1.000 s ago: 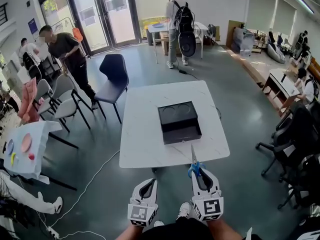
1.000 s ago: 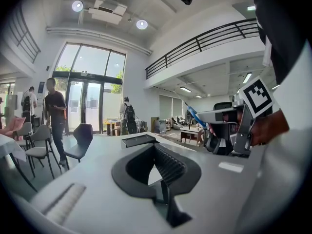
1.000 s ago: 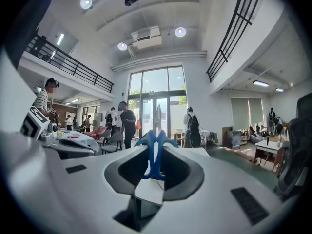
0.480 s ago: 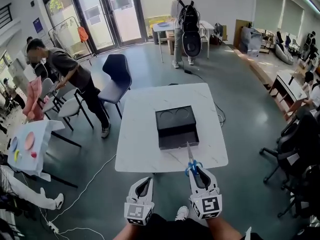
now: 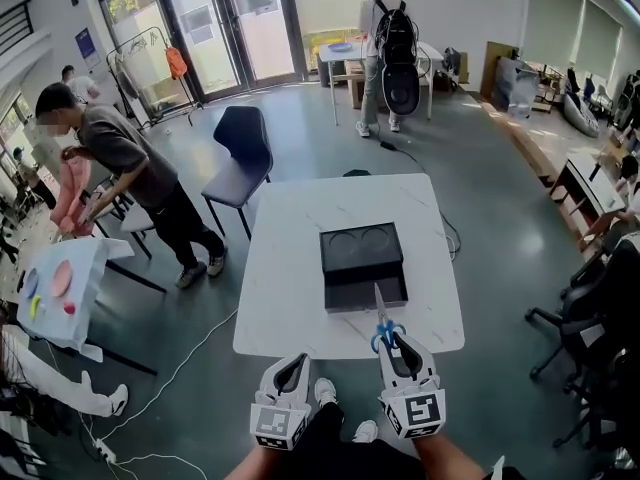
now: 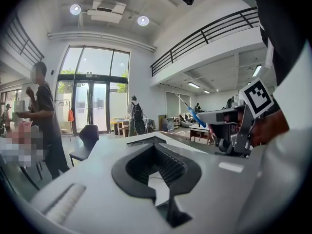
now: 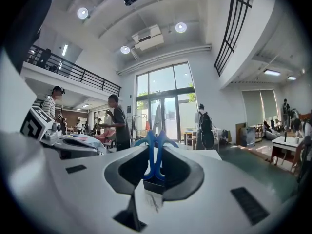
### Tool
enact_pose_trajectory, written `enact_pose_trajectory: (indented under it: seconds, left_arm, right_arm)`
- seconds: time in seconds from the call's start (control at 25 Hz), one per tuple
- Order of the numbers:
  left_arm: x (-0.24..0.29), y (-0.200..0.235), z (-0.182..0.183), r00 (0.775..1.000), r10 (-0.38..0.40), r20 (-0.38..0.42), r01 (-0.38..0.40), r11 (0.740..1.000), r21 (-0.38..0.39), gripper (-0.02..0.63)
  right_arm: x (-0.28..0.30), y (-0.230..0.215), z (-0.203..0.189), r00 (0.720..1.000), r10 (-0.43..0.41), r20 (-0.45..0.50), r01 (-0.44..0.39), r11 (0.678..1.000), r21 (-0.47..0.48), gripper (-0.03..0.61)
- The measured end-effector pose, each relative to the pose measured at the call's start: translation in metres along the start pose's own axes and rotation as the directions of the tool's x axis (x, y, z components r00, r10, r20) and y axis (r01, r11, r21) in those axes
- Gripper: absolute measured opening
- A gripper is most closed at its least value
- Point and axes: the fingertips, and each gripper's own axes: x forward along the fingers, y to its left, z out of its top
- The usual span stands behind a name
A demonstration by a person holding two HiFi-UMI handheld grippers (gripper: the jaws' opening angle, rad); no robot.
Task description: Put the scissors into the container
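Observation:
The scissors (image 5: 384, 326) have blue handles and point away from me; my right gripper (image 5: 397, 349) is shut on the handles. Their blade tips reach the near edge of the black container (image 5: 363, 264), which lies open on the white table (image 5: 290, 268). In the right gripper view the blue scissors (image 7: 155, 145) stand upright between the jaws of the right gripper (image 7: 154, 173). My left gripper (image 5: 289, 375) hangs below the table's near edge, shut and holding nothing. The left gripper view shows the left gripper (image 6: 161, 168) with its ribbed pads together, and the right gripper (image 6: 229, 126) off to the right.
A dark chair (image 5: 244, 140) stands at the table's far left corner. A person in a grey shirt (image 5: 125, 163) bends over to the left. Another person with a backpack (image 5: 388, 38) stands far behind. A small table (image 5: 55, 293) and floor cables (image 5: 190, 363) lie left; office chairs (image 5: 600, 308) right.
The table and container have come nearer in the head view, and the scissor tips now reach the container's near edge. The person in grey has walked toward the table.

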Motion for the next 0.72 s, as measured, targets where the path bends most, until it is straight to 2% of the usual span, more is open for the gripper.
enact_pose_trajectory:
  seconds: [0.44, 0.72]
  left_arm:
    - [0.069, 0.050, 0.018, 0.998, -0.057, 0.012, 0.057, 0.998, -0.010, 0.009]
    - [0.102, 0.084, 0.016, 0.993, -0.119, 0.022, 0.120, 0.993, -0.018, 0.009]
  right_arm:
    - [0.078, -0.017, 0.014, 0.999, -0.023, -0.030, 0.023, 1.000, -0.020, 0.089]
    - [0.121, -0.015, 0.017, 0.996, -0.056, -0.063, 0.052, 0.996, -0.069, 0.089]
